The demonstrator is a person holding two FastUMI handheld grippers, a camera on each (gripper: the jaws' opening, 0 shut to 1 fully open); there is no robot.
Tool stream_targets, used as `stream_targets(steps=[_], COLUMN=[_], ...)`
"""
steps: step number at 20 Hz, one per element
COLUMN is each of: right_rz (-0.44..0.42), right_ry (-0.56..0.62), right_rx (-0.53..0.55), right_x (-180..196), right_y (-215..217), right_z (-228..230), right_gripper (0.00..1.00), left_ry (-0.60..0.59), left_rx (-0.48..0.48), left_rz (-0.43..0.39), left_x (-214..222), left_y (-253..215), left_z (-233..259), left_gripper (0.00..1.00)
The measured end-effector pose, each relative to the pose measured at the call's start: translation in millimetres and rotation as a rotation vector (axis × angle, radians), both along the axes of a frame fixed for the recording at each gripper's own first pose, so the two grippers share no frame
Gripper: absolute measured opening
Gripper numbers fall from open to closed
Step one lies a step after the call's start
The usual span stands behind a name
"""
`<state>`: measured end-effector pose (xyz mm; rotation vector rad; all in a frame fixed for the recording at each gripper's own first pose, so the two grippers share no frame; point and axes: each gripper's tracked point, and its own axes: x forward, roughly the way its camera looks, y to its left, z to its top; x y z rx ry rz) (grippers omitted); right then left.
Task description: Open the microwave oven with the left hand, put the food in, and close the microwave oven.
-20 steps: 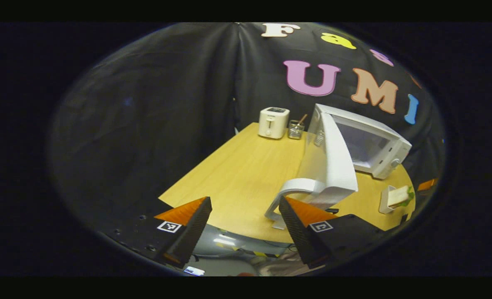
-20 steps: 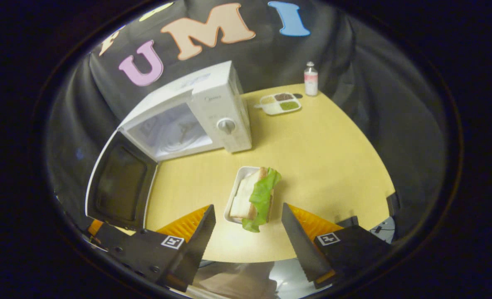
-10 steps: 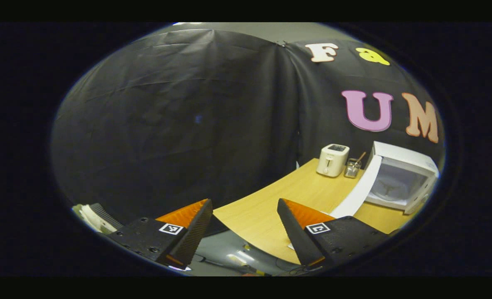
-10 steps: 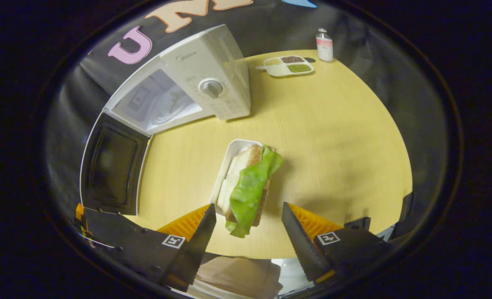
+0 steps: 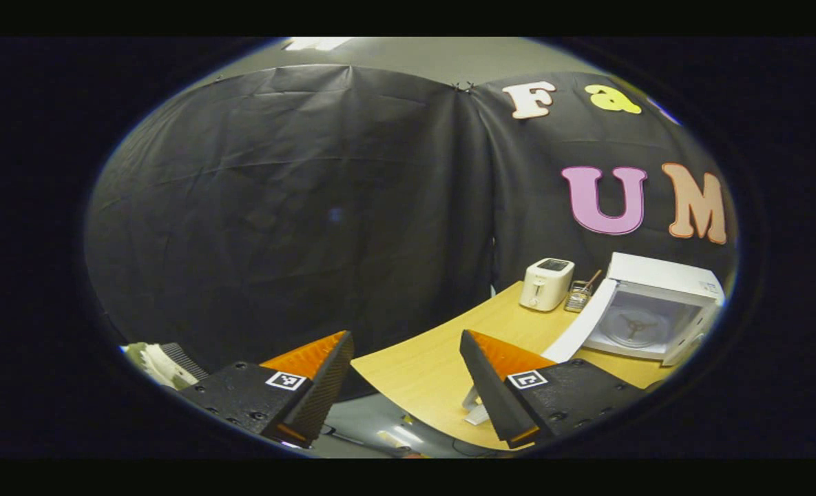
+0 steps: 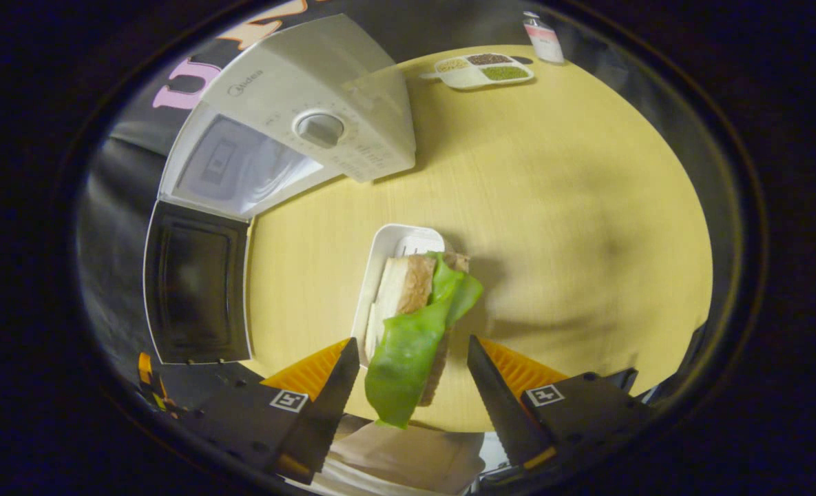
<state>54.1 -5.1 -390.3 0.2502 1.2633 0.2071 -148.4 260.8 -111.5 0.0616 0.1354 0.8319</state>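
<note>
Straddling sandwich [image 6: 414, 310]: right hand-held gripper [image 6: 413, 375], fingers apart; microwave [image 6: 297, 131] open.

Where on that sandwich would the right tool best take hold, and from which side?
Probably across the bread slices' flat faces, near the end of the sandwich closest to the right tool, coming down from above. It stands on edge in the white tray, with its length running between the open fingers. The limp lettuce hanging over gives no firm hold.
</note>
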Motion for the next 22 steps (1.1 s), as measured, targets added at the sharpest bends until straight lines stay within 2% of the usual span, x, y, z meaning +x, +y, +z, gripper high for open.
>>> stream_targets(steps=[1, 3, 4, 5, 6, 7, 9, 11, 16, 18, 19, 20, 22], right_rz=[-0.014, -0.045, -0.064, -0.077, -0.089, -0.1, -0.1, -0.104, -0.103, -0.127, -0.139, -0.146, -0.148], right_ry=[0.014, 0.042, 0.053, 0.069, 0.078, 0.077, 0.064, 0.068, 0.034, -0.004, -0.026, -0.047, -0.085], right_rx=[0.006, 0.052, 0.086, 0.093, 0.113, 0.12, 0.124, 0.126, 0.116, 0.127, 0.134, 0.143, 0.161], right_x=[2.0, 5.3, 7.3, 6.3, 5.0, 7.6, 8.1, 7.4, -1.9, -6.5, -6.9, -9.8, -15.3], right_y=[-0.3, 4.4, 8.3, 6.7, 7.3, 6.8, 7.7, 9.7, 11.5, 17.7, 22.8, 29.0, 42.5], right_z=[0.3, -2.1, -1.5, -1.9, 0.3, 0.2, 4.5, 7.8, 27.3, 46.1, 55.5, 66.3, 87.3], right_gripper=[0.88, 0.69, 0.63, 0.63, 0.51, 0.45, 0.44, 0.36, 0.36, 0.36, 0.36, 0.36, 0.36], left_ry=[0.005, 0.01, 0.01, 0.013, 0.011, 0.008, 0.0, -0.034, -0.054, -0.052, -0.046, -0.036, -0.028], left_rx=[-0.008, -0.03, -0.037, -0.045, -0.052, -0.062, -0.096, -0.138, -0.141, -0.155, -0.16, -0.168, -0.175], left_rz=[-0.001, -0.009, -0.013, -0.017, -0.022, -0.026, -0.032, -0.059, -0.125, -0.163, -0.179, -0.194, -0.231], left_x=[3.0, 8.7, 11.7, 13.8, 16.8, 20.5, 21.0, 24.8, 53.4, 63.8, 69.2, 73.3, 85.0], left_y=[1.4, 0.3, 0.1, -0.9, -1.6, -2.5, -3.2, -7.3, -1.8, 1.7, 4.2, 8.0, 13.4], left_z=[-3.1, -8.6, -9.2, -11.3, -13.2, -13.8, -16.2, -10.8, 2.5, 2.1, 0.6, -3.3, -6.1], left_gripper=[0.9, 0.91, 0.91, 0.9, 0.91, 0.91, 0.91, 0.91, 0.92, 0.93, 0.89, 0.93, 0.93])
